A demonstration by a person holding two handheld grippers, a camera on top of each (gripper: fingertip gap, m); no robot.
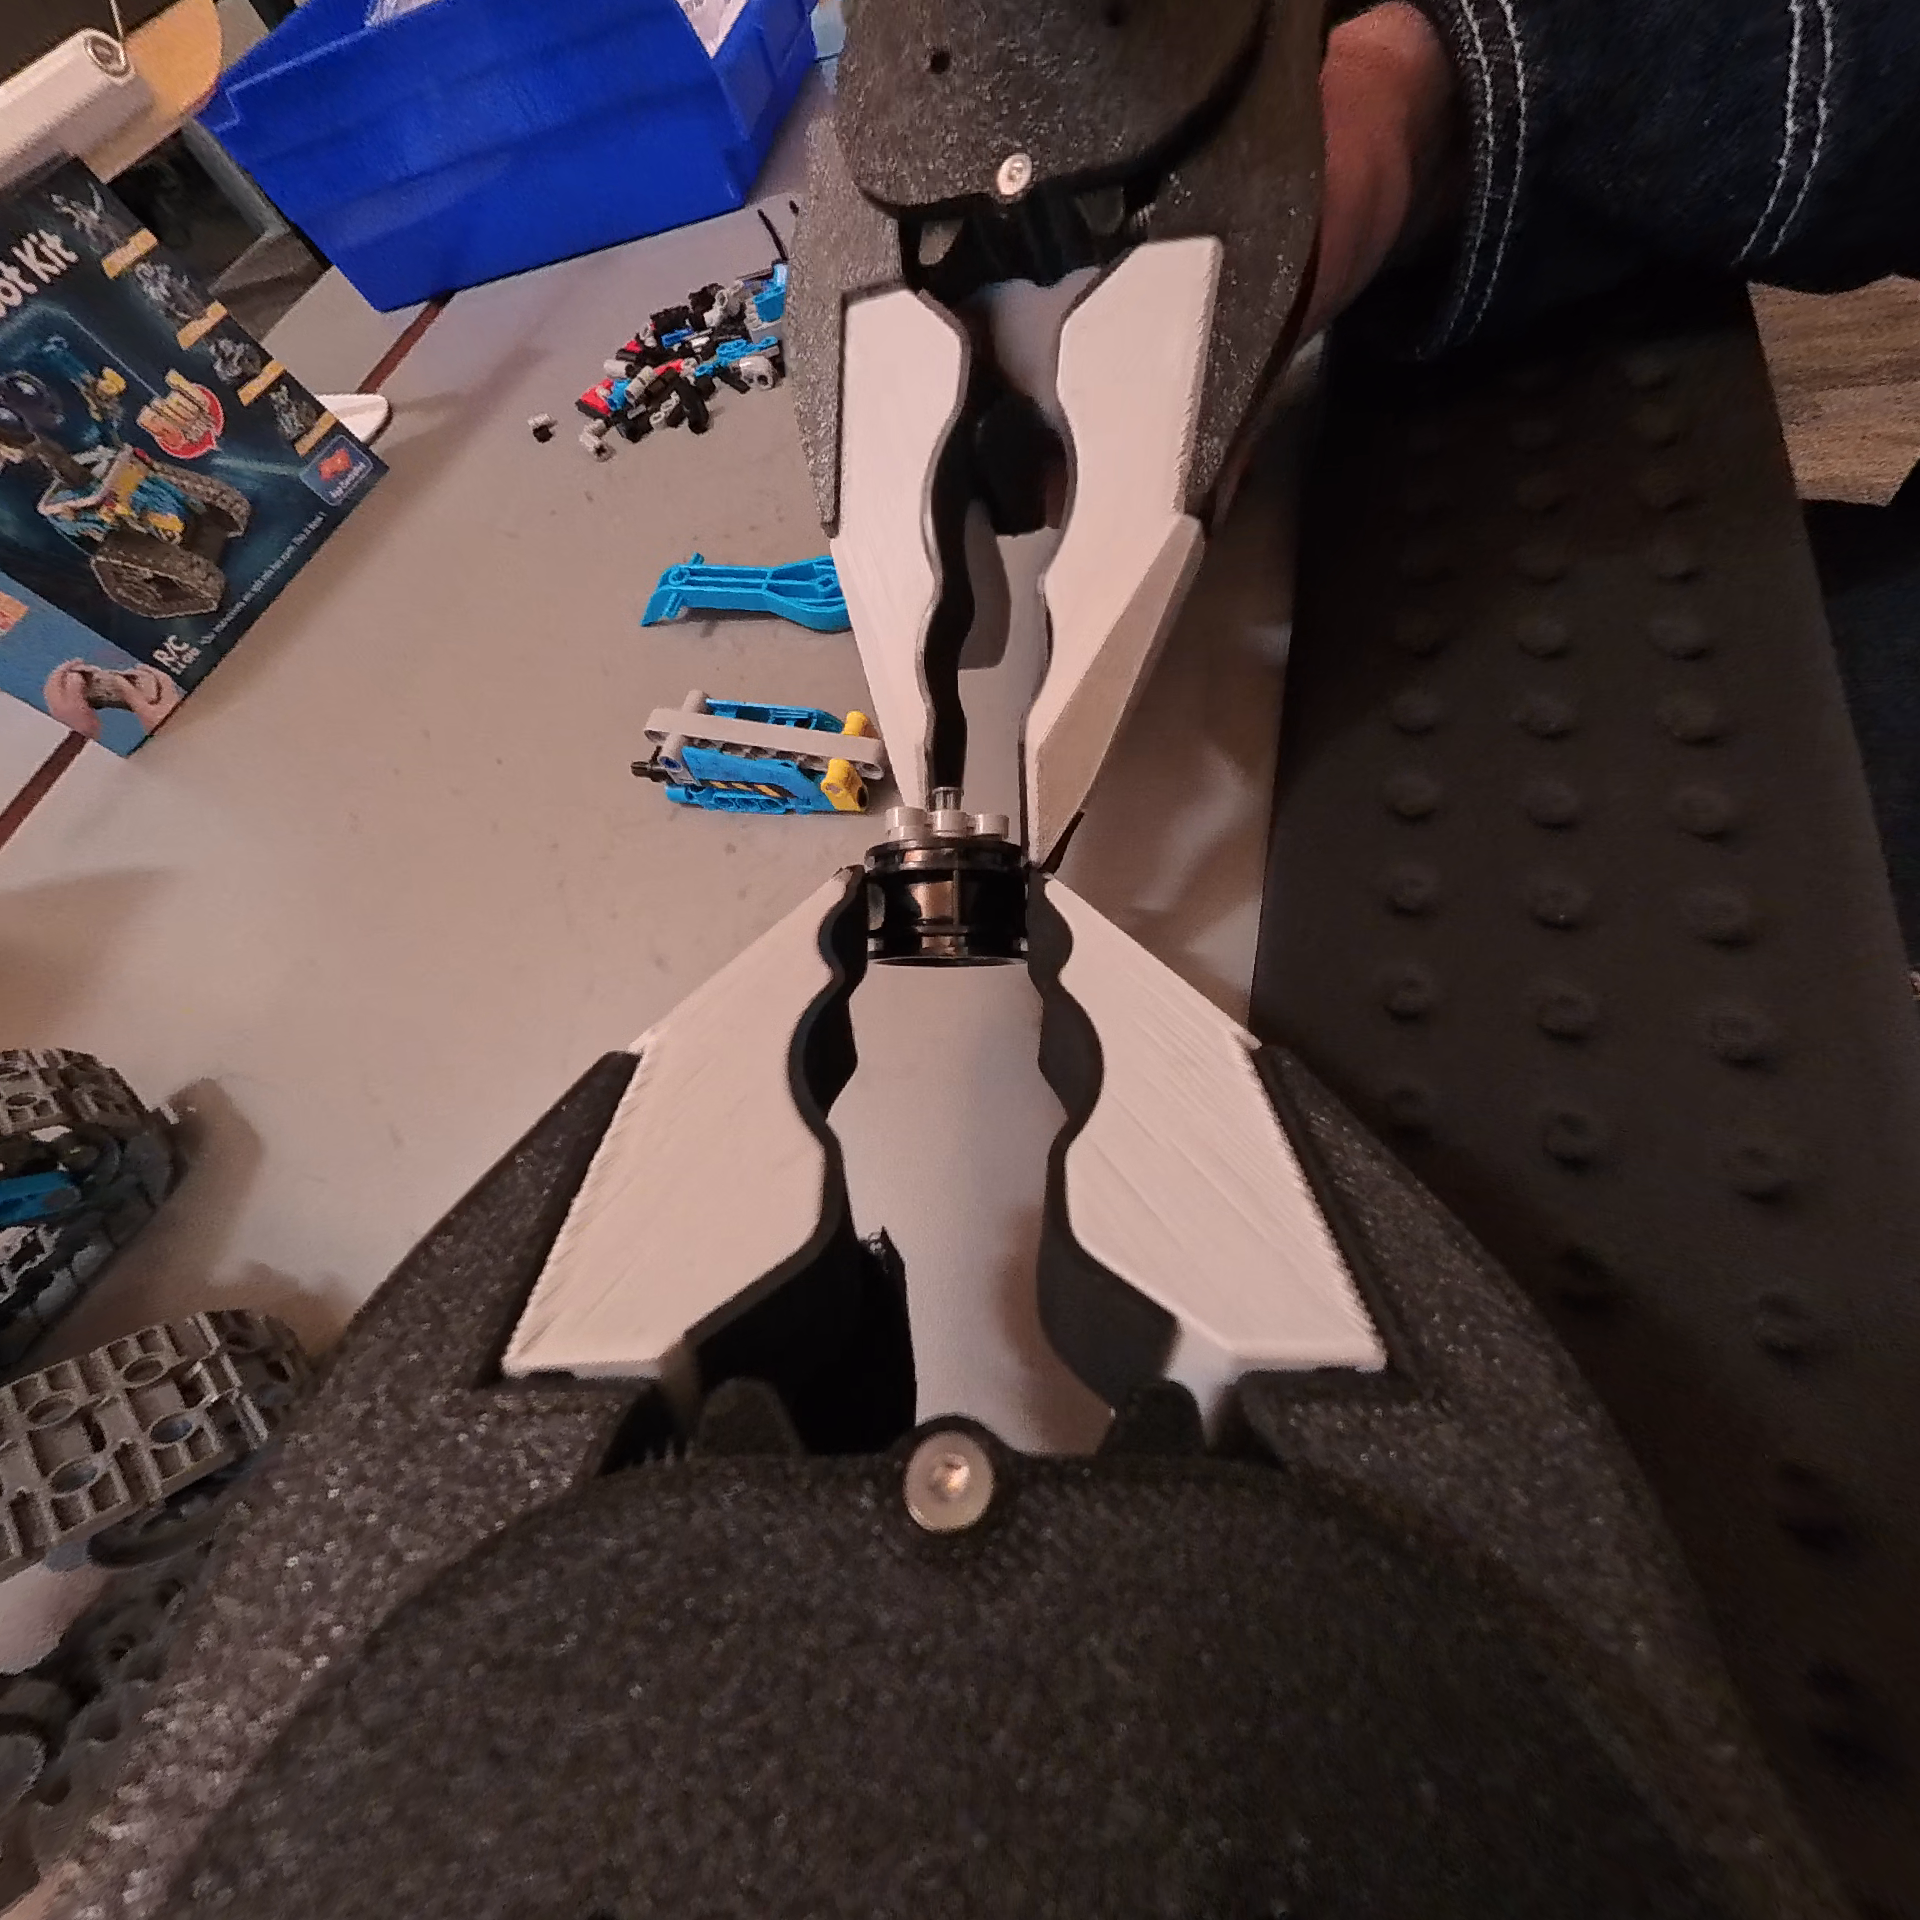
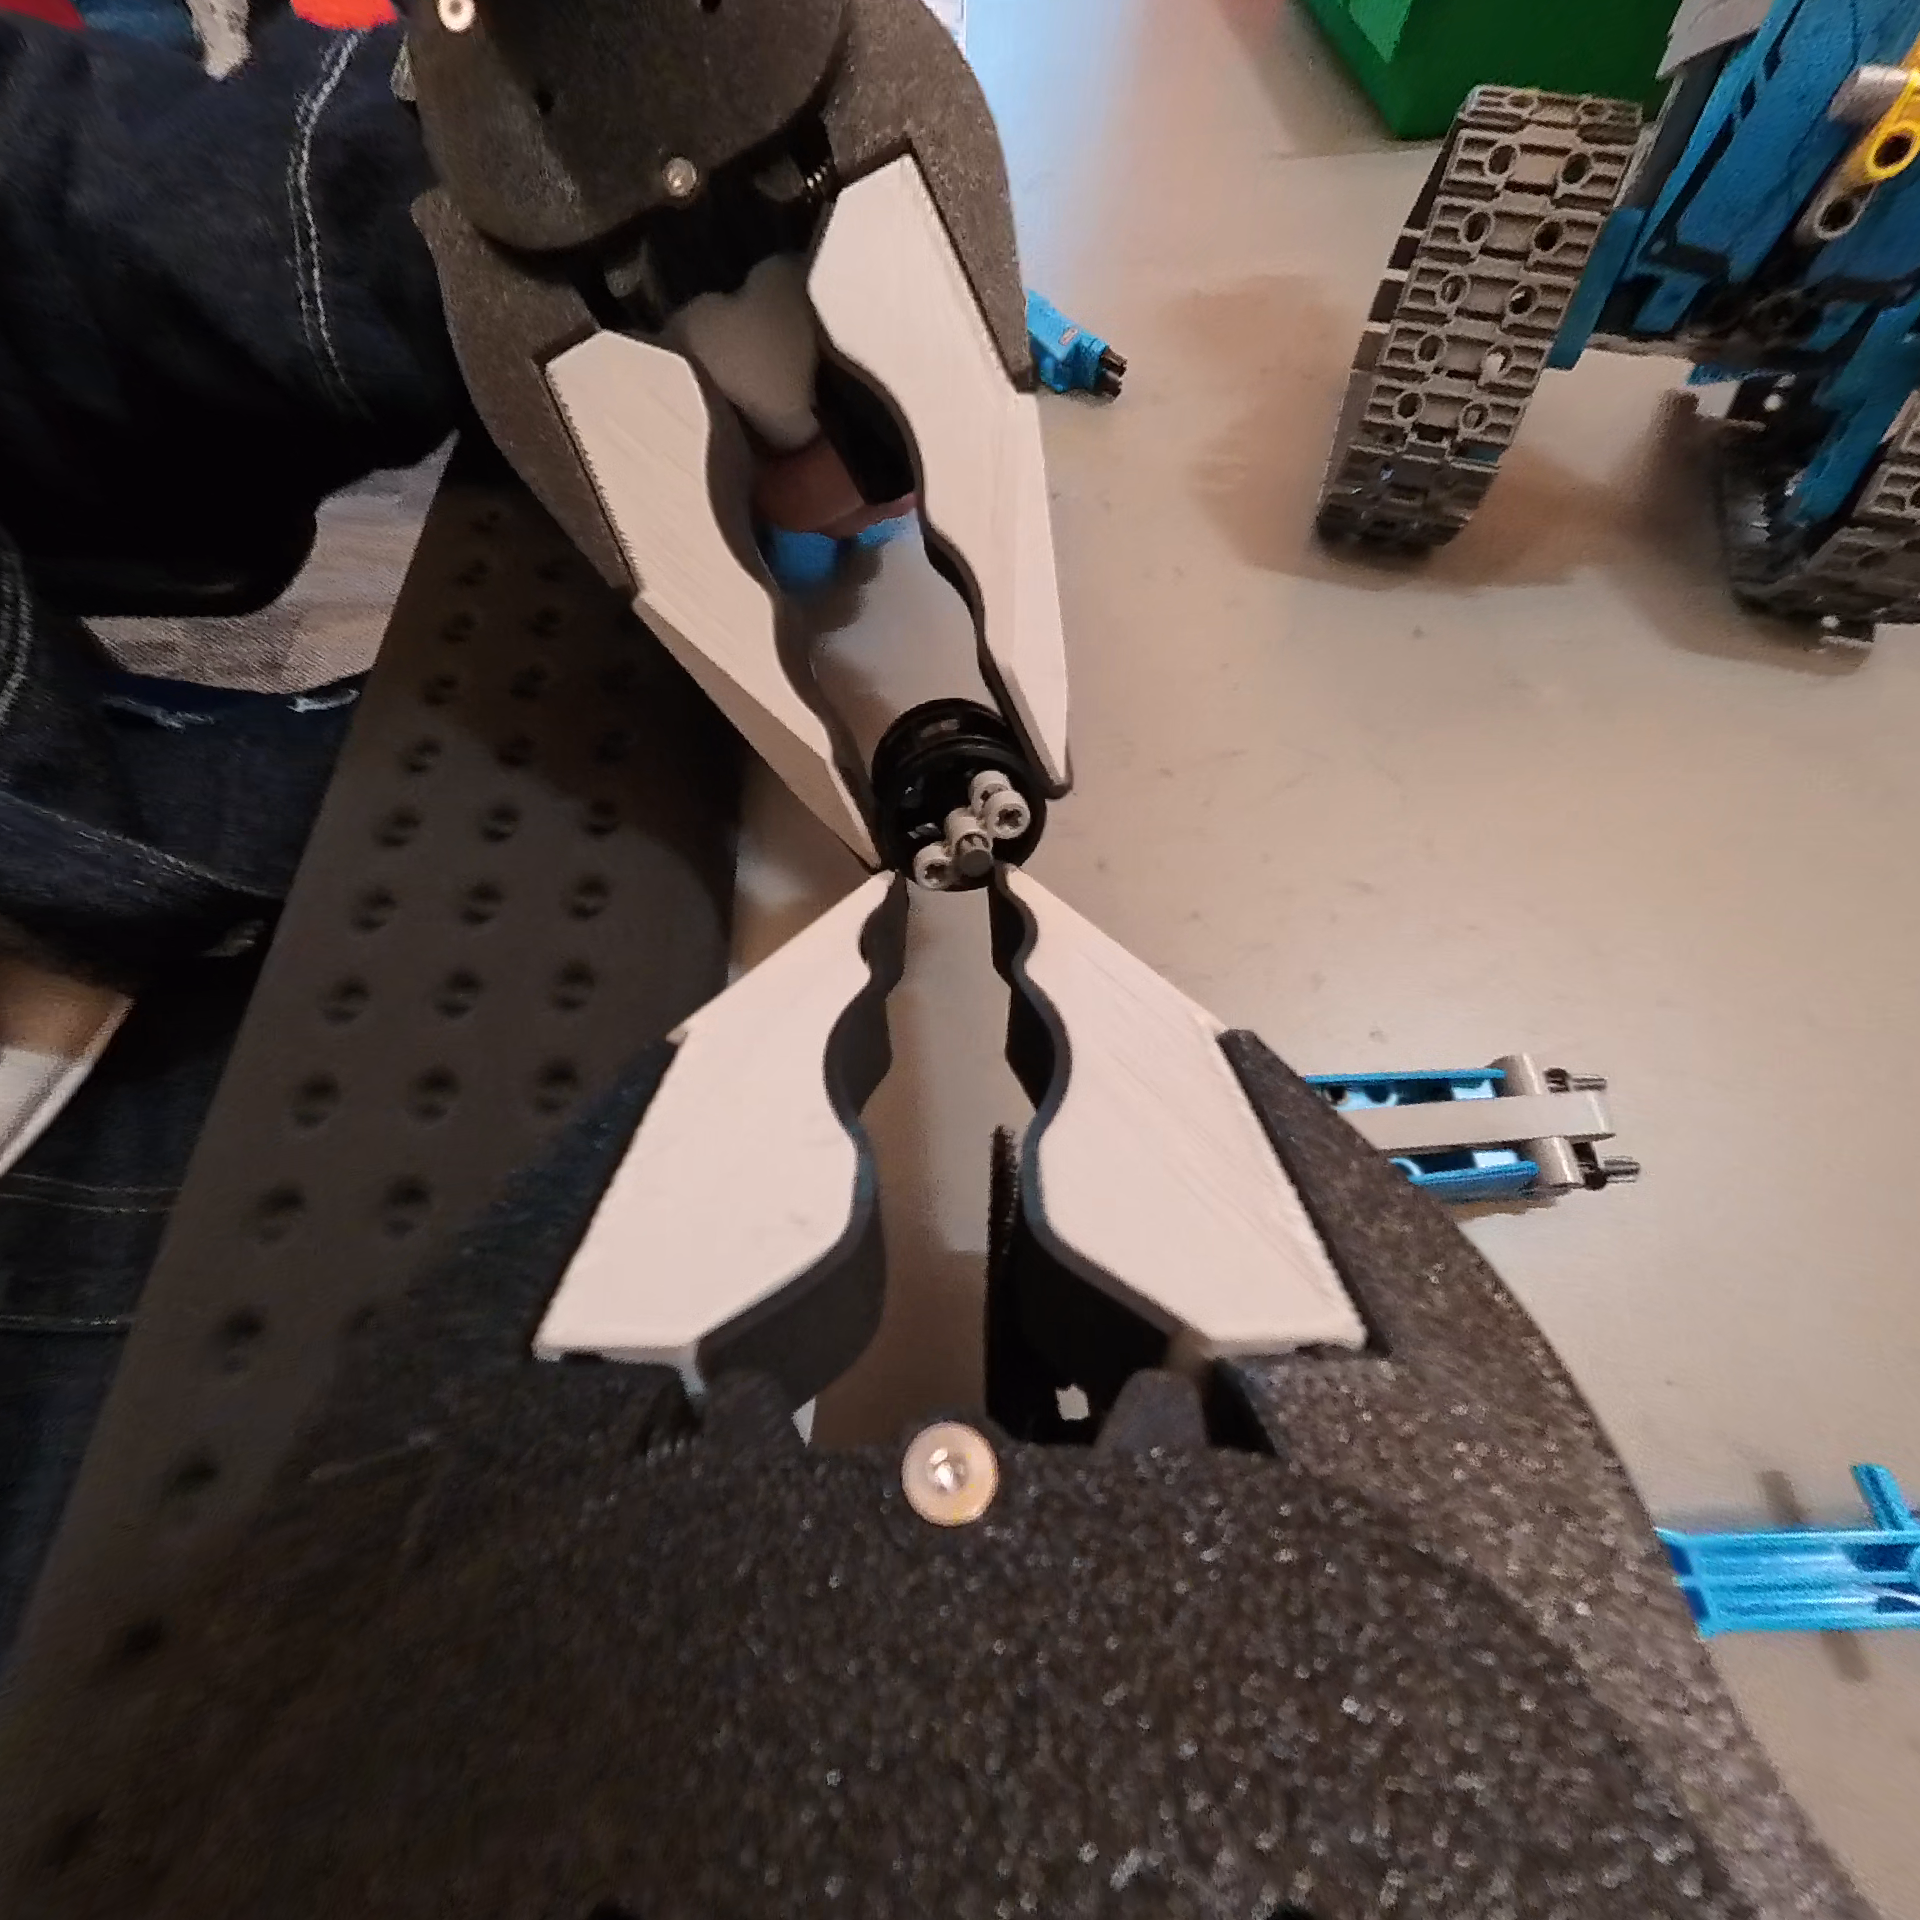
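- The left gripper (image 1: 943, 889) has its tips pressed onto the sides of a small black hub (image 1: 951, 920), which it holds clear above the table (image 1: 416, 914).
- A grey pin cluster (image 2: 961, 836) sticks out of the hub's face, towards the right gripper (image 2: 948, 881).
- The right gripper's tips stand narrowly apart, just at the cluster. I cannot tell whether they pinch it, touch it or stop short.
- The two grippers meet nose to nose over the table edge, beside a dark studded mat (image 1: 1558, 935).
- A blue-and-grey assembly (image 1: 758, 764) lies on the table just beyond the hub, with a blue lever (image 1: 748, 592) and a pile of small parts (image 1: 686, 353) farther off.
- A tracked model (image 2: 1455, 312) stands well apart on the left gripper's side.
- A printed box (image 1: 135, 468) and a blue bin (image 1: 499, 135) sit at the far edge.
- The hub's far face is hidden in the left view.
- The frame cuts off the model's upper part.
- A dark sleeve (image 1: 1662, 135) covers the hand behind the right gripper.
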